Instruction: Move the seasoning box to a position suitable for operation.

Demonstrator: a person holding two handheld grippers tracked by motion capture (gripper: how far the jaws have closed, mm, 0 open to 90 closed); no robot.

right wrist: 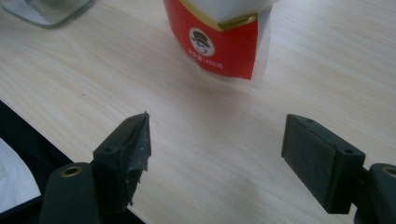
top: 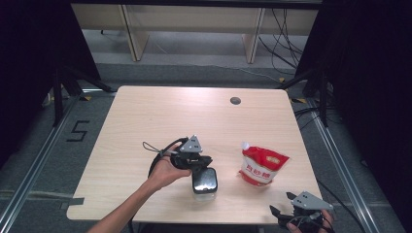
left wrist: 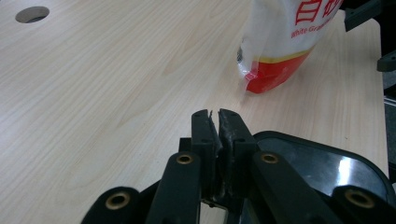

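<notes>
**Jar w/ black lid at the left gripper, near the table's front edge**

Jar (top: 204,182) sits on the table (top: 145,121) close to the front edge, w/ a glossy black lid (left wrist: 327,168) on top. We take the jar as our landmark. We see the left gripper (top: 200,164) right over the jar's far side, its jaws pressed together w/ almost no gap; in the left gripper view the shut fingertips (left wrist: 205,128) sit just beside the lid's rim, at its left, and we can't tell if they touch it. Nothing shows between them.

Room: left of the jar and beyond it the tabletop is bare wood, wide open up to the round cable hole (top: 235,101) near the far edge. Right of the jar, w/ a strip of bare wood between, stands the red-and-white pouch (top: 262,165), well short of the right edge. Toward us from the jar only a narrow strip of table is left.

Count: 1 jar, 1 lid, 1 pouch, 1 cable hole, 2 grippers.

Right gripper (top: 291,213) hangs at the front-right corner, right of the jar and nearer us than the pouch, well apart from the jar. In the right gripper view its jaws stand wide apart, holding nothing, w/ bare wood between them; the pouch's red base (right wrist: 219,44) is ahead and the jar's glass corner (right wrist: 46,11) shows at upper left.
</notes>
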